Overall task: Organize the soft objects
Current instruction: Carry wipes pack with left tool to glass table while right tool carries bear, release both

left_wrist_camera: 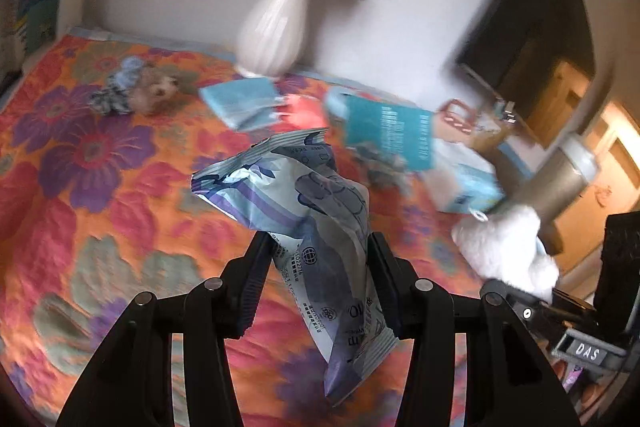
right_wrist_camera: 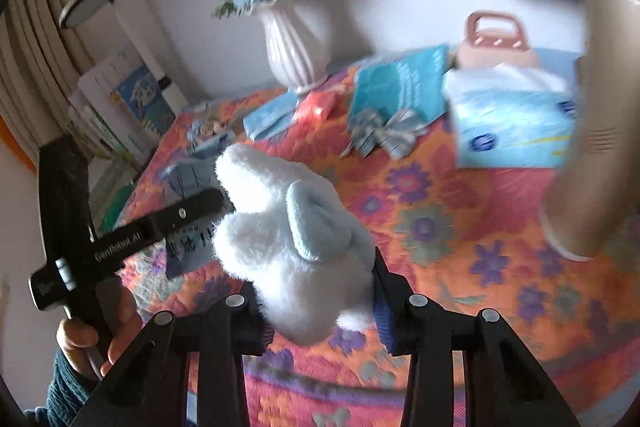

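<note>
left gripper (left_wrist_camera: 320, 259) pinches wipes pack (left_wrist_camera: 304, 195) (print blurred) | right gripper (right_wrist_camera: 316, 279) clamps plush toy (right_wrist_camera: 288, 227) – tag perhaps "GenRobot.AI"

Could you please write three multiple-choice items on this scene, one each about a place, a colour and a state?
1. Where does the white vase stand?
A. at the back of the floral cloth, by the wall
B. on the floor
C. between the right gripper's fingers

2. What colour is the plush toy?
A. red
B. white with pale blue
C. black

3. What is the left gripper doing?
A. open, holding nothing
B. shut on the vase
C. shut on the crinkled packet

Answers: 1 A, the vase sits at the cloth's far edge; 2 B, white fur, blue patch; 3 C, both fingers pinch it.
</note>
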{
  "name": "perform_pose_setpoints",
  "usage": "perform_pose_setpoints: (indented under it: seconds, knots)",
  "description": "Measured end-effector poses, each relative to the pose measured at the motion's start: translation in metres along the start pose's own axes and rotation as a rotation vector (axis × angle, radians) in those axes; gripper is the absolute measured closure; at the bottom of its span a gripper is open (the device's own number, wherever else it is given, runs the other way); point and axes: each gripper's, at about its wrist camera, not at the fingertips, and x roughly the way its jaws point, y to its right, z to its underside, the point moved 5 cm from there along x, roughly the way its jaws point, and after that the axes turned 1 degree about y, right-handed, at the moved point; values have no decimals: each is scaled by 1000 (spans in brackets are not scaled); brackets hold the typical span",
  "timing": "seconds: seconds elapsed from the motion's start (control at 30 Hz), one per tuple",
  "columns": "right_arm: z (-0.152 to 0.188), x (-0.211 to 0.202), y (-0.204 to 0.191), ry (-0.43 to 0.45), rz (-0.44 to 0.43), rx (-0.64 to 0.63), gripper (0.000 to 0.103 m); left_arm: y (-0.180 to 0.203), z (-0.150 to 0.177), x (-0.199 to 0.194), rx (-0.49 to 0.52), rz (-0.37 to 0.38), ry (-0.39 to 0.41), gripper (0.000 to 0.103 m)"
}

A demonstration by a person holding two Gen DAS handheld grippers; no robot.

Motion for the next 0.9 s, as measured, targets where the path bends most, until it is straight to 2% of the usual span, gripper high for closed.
perform_pose_setpoints:
  seconds: [0.4, 0.5, 0.77, 0.9]
  knots:
    - [7, -102, 49, 92, 116, 70, 65, 121, 12, -19, 181, 160, -5, 56]
    - [8, -127, 72, 131, 178, 98, 65, 151, 22, -21, 224, 209, -26, 56]
    - [18, -180, 127, 191, 249, 208, 65, 231, 56, -13, 345, 333, -116, 56]
    - [23, -202, 154, 225, 285, 251, 65, 264, 67, -5, 396, 373, -148, 56]
